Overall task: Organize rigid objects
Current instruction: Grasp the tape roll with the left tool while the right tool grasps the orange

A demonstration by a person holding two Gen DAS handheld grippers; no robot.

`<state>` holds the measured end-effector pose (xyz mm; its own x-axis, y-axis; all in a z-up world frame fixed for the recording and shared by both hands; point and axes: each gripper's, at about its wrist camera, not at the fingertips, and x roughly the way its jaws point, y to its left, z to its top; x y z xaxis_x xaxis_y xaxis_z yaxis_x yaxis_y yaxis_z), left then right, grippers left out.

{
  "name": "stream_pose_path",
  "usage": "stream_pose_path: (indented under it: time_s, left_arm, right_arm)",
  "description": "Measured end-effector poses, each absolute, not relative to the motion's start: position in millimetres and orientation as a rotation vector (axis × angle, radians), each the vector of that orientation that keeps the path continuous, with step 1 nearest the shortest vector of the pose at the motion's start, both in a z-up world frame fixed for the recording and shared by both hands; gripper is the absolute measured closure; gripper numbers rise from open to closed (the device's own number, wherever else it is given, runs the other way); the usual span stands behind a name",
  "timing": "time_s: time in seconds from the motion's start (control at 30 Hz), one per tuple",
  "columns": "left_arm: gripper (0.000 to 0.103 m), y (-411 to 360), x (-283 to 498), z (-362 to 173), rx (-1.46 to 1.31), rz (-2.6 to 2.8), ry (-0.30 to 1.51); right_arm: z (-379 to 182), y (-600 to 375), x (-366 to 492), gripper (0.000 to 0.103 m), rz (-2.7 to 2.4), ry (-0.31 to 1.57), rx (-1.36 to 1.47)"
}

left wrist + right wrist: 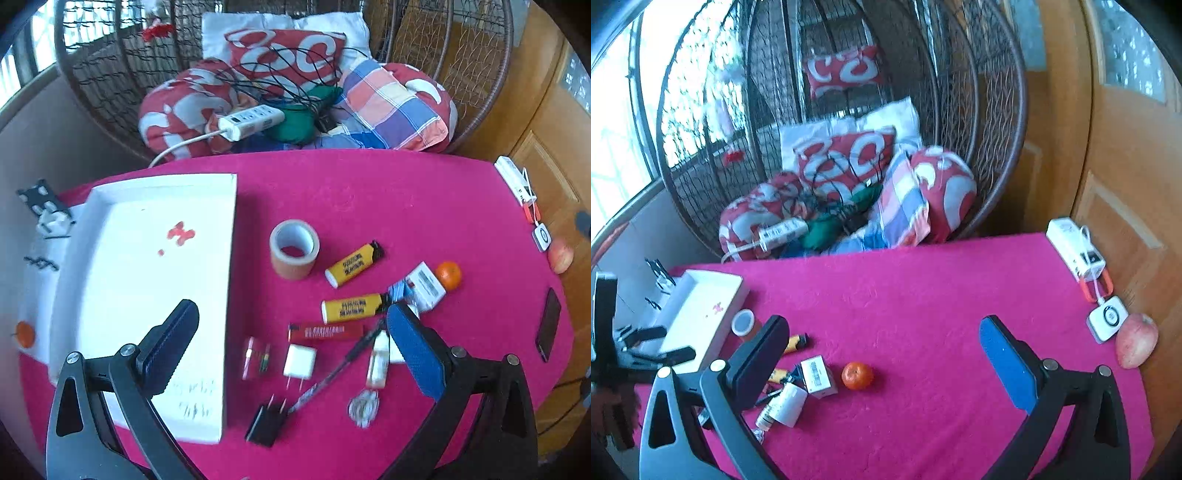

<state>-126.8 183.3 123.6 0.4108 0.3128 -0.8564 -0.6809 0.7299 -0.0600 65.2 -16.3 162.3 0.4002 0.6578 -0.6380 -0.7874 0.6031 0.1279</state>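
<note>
Blurred clear item [255, 357], maybe pins; pen [334, 373] smeared.

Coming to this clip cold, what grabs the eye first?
The bright magenta tablecloth fills both views, with a shallow white rectangular tray at its left. Right of the tray lies a scatter of small items around a tan tape roll, and a small orange tangerine sits apart.

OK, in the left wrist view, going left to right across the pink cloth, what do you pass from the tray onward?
White tray → roll of tape → upper yellow lighter → white box → orange → dark phone near the right edge.
</note>
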Motion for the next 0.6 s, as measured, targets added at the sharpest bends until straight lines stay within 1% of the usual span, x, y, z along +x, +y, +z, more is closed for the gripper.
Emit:
stream_pose_path:
  time_s: [0.07,0.1,0.13,0.27,0.33,0.5,0.6]
  left_arm:
    - [0.002,191.6,-113.1,114.8,-0.423,0.64,0.979]
    - [0.006,196.1,-107.1,110.8,-0.414,0.64,0.99]
    - [0.007,200.8,-101.5,106.3,-0.406,0.643,1.002]
    - [0.008,219.1,-88.9,91.6,-0.409,0.629,1.042]
    - [0.015,223.8,-83.1,85.5,-0.409,0.619,1.059]
    - [0.015,230.6,-65.6,67.2,-0.374,0.607,1.108]
    - [0.018,235.3,-56.5,54.8,-0.364,0.603,1.135]
  right_arm:
    - [153.0,-11.3,70.1,0.0,0.917,0.745,-0.223]
    - [147.6,-8.9,72.4,0.0,0.913,0.764,-0.236]
    - [142.3,-6.1,74.0,0.0,0.912,0.779,-0.253]
    - [115.1,10.6,80.3,0.0,0.897,0.857,-0.337]
    - [102.9,18.0,84.7,0.0,0.883,0.892,-0.349]
    - [80.9,35.9,92.5,0.0,0.862,0.965,-0.366]
    - [73.0,41.6,94.5,0.0,0.852,0.997,-0.368]
